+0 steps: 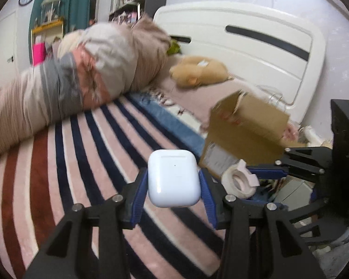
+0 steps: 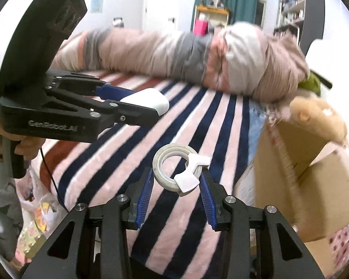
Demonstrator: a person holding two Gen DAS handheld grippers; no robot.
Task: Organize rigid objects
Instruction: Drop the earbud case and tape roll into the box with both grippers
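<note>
Facing cardboard box [image 1: 246,130], unlike right view

Support surface is a bed with a white headboard [image 1: 256,53]. It's covered by a striped blanket [image 1: 81,153] (pink, navy, dark red bands). A long rolled bundle of bedding [image 1: 88,74] lies across the far side, beige and grey. A tan plush toy [image 1: 197,72] sits near the headboard, just beside the bundle's end. An open cardboard box [image 1: 244,127] is at the bed's edge; can't tell if it rests on the mattress.
</note>
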